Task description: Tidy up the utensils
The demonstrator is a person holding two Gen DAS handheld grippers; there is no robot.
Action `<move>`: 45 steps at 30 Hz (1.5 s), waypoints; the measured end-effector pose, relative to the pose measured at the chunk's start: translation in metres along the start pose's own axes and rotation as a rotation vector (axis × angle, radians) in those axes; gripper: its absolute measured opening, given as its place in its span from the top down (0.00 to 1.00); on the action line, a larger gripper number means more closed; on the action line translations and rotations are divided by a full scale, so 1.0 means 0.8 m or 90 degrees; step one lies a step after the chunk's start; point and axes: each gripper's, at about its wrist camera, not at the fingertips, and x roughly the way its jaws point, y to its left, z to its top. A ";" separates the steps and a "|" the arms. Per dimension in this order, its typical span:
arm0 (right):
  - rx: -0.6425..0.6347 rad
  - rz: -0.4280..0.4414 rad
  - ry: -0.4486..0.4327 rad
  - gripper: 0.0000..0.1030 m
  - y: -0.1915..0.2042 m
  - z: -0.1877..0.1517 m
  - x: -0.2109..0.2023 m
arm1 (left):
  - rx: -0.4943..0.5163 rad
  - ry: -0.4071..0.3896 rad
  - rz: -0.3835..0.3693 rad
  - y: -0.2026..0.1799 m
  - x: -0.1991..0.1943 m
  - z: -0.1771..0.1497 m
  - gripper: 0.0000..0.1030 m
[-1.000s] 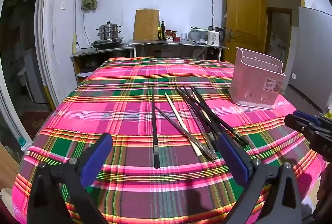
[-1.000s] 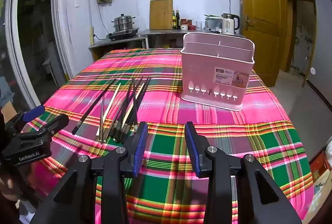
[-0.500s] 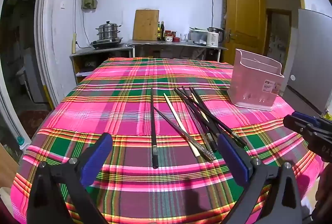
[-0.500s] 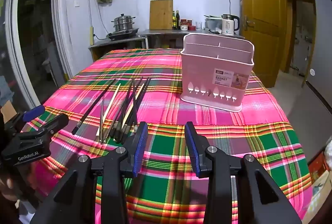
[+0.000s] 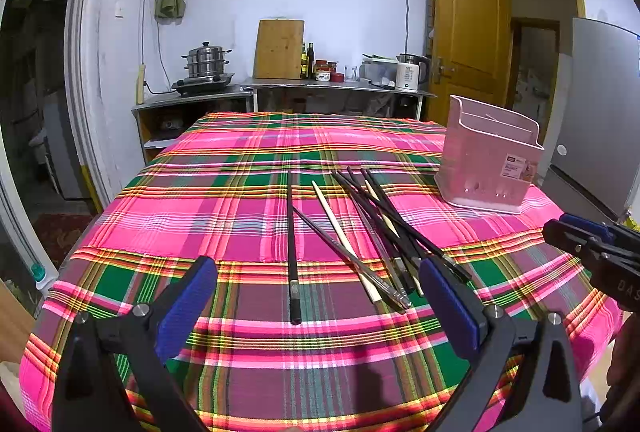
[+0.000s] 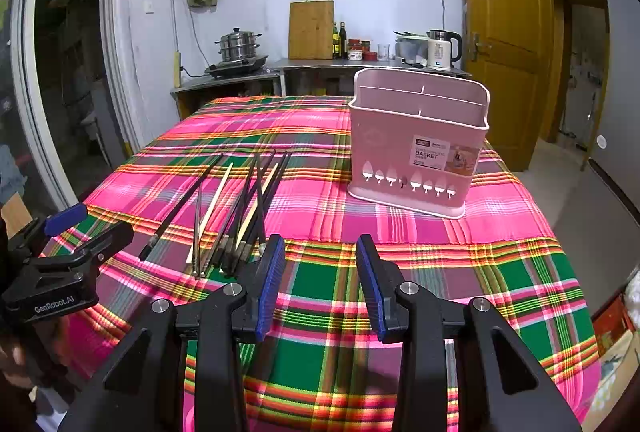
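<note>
**Both grippers idle over the desk, chopsticks untouched**

Little has shifted over the last second: the left wrist view has drifted slightly, so the pink basket (image 5: 490,167) sits a touch lower and further left in frame; chopsticks and basket keep their places on the cloth.

Left gripper (image 5: 320,296): fingers spread wide, holding nothing, hovering above the near part of the desk (image 5: 240,191). One black chopstick (image 5: 291,244) lies alone, its near end between the fingers. Loose pile of chopsticks (image 5: 380,232) lies just right of it, fanned and crossing, near ends beside the right finger.

Right gripper (image 6: 320,280): fingers parted, a moderate gap, empty. Pile lies to its left, basket ahead and slightly right, upright, with open cloth between pile and basket.

Basket stands near the desk's right edge. Near edge of the cloth lies below both grippers. Left gripper shows at the left border of the right wrist view.
</note>
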 end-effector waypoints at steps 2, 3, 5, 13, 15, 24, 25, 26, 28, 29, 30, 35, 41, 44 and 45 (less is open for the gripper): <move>0.001 0.000 0.000 0.63 -0.001 0.000 0.001 | 0.000 -0.001 0.000 0.000 -0.001 0.000 0.00; 0.001 0.000 0.000 0.63 -0.001 0.000 0.001 | 0.000 0.000 -0.001 0.001 -0.001 0.000 0.00; 0.002 0.001 0.000 0.63 -0.002 0.000 0.001 | -0.001 0.000 -0.002 0.001 -0.001 -0.001 0.00; 0.000 0.000 -0.001 0.63 0.001 -0.001 0.000 | 0.002 -0.001 -0.005 -0.001 -0.004 -0.002 0.00; 0.000 0.000 -0.001 0.63 0.000 -0.001 0.000 | 0.003 -0.001 -0.005 -0.001 -0.004 -0.002 0.00; 0.001 0.000 -0.002 0.63 -0.001 -0.002 0.000 | 0.004 -0.001 -0.008 -0.004 -0.005 -0.001 0.00; 0.001 0.000 -0.002 0.63 -0.001 -0.001 -0.001 | 0.004 -0.001 -0.007 -0.004 -0.005 -0.001 0.00; 0.001 0.000 -0.001 0.63 -0.001 -0.002 0.000 | 0.004 -0.001 -0.007 -0.004 -0.005 -0.001 0.00; 0.001 0.000 -0.002 0.63 -0.001 -0.002 0.000 | 0.004 -0.001 -0.007 -0.004 -0.005 -0.001 0.00; 0.001 0.000 -0.002 0.63 -0.001 -0.002 -0.001 | 0.004 -0.001 -0.007 -0.004 -0.005 -0.001 0.00; 0.001 0.000 -0.002 0.63 -0.001 -0.002 0.000 | 0.004 -0.001 -0.007 -0.004 -0.006 -0.001 0.00; 0.001 0.001 -0.001 0.63 -0.001 -0.002 -0.001 | 0.004 -0.001 -0.007 -0.004 -0.005 -0.001 0.00; 0.002 0.001 -0.001 0.63 -0.001 -0.002 0.000 | 0.004 -0.002 -0.007 -0.006 -0.006 -0.001 0.00; 0.002 0.000 -0.001 0.63 -0.001 -0.002 -0.001 | 0.005 -0.001 -0.007 -0.006 -0.006 -0.001 0.00; 0.002 0.001 -0.001 0.63 -0.001 -0.002 0.000 | 0.005 -0.001 -0.007 -0.006 -0.006 -0.001 0.00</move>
